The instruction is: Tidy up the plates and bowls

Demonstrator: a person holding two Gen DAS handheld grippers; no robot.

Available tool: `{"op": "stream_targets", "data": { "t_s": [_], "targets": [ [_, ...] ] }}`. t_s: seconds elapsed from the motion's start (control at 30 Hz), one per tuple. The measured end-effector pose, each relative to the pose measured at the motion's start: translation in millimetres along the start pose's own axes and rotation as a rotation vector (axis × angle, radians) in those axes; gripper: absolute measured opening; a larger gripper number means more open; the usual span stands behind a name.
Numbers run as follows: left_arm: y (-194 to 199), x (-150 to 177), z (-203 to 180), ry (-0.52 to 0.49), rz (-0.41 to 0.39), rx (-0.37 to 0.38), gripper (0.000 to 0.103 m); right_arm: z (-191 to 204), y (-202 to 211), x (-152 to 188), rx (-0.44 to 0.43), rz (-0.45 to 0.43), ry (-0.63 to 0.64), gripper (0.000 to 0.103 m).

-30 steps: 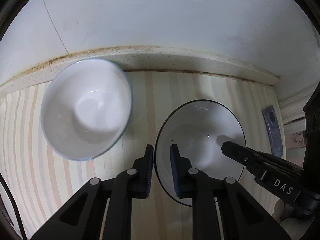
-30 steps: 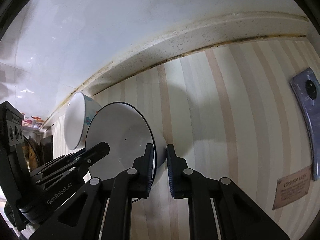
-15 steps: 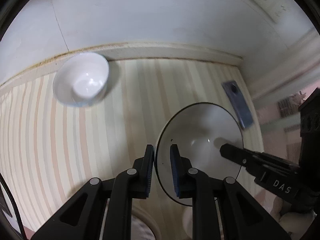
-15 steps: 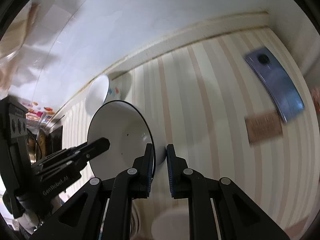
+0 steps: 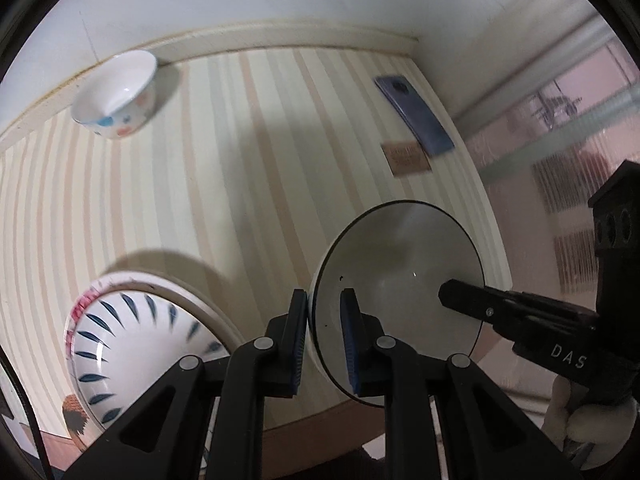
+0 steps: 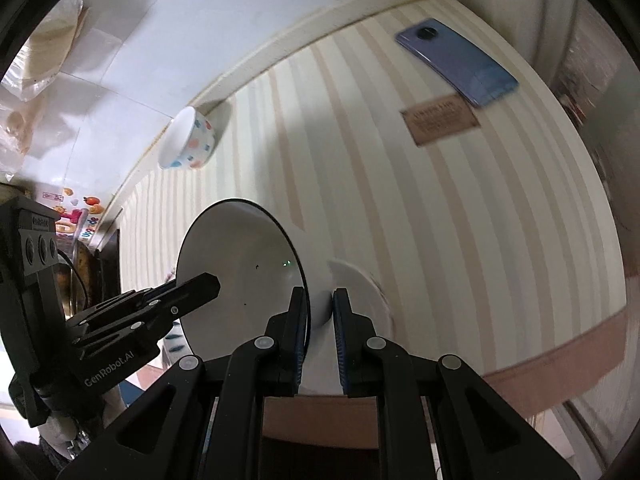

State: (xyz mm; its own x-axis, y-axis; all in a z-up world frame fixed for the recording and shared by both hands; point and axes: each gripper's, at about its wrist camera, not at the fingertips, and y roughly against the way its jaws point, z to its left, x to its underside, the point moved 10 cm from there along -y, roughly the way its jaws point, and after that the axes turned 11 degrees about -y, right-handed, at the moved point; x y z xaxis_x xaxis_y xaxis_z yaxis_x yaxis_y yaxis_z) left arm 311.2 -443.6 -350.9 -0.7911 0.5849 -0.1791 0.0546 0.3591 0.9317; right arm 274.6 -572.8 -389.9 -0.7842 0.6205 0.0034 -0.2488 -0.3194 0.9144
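Observation:
A white bowl with a thin dark rim [image 5: 400, 276] hangs in the air above the striped table, held from both sides. My left gripper [image 5: 324, 332] is shut on its left rim. My right gripper [image 6: 318, 328] is shut on its right rim, and the bowl also shows in the right wrist view [image 6: 240, 272]. A white bowl with coloured dots [image 5: 116, 96] stands at the back by the wall. A white bowl with blue leaf marks [image 5: 140, 344] sits on a stack of plates [image 5: 216, 304] at the front left.
A blue phone [image 5: 416, 114] and a brown card [image 5: 406, 158] lie at the back right of the striped table [image 5: 240, 180]. The table's front edge runs just below the held bowl. A glass door stands to the right.
Both grippers have lifted the dark-rimmed bowl and pulled it back from the wall toward the table's front. The dotted bowl stayed behind. The blue-leaf bowl and plates came into view.

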Motion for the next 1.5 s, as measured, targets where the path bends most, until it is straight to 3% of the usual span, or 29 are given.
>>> {"op": "stream_targets", "data": {
  "t_s": [0.3,0.57,1.27,1.5],
  "targets": [
    [-30.2,19.3,-18.2,-0.050,0.075,-0.016,0.015,-32.5,-16.5,10.6,0.048,0.033,-0.032,0.015],
    [-41.9,25.0,-17.6,-0.075,0.104,-0.057,0.015,-38.0,-29.5,16.3,0.063,0.064,-0.032,0.015],
    [-48.6,25.9,-13.5,-0.061,0.110,-0.105,0.015,-33.8,-38.3,14.9,0.109,0.104,-0.003,0.015],
    [-44.0,29.4,-13.0,-0.048,0.118,-0.076,0.015,-34.0,-31.7,16.2,0.105,0.132,-0.008,0.015]
  ]
}}
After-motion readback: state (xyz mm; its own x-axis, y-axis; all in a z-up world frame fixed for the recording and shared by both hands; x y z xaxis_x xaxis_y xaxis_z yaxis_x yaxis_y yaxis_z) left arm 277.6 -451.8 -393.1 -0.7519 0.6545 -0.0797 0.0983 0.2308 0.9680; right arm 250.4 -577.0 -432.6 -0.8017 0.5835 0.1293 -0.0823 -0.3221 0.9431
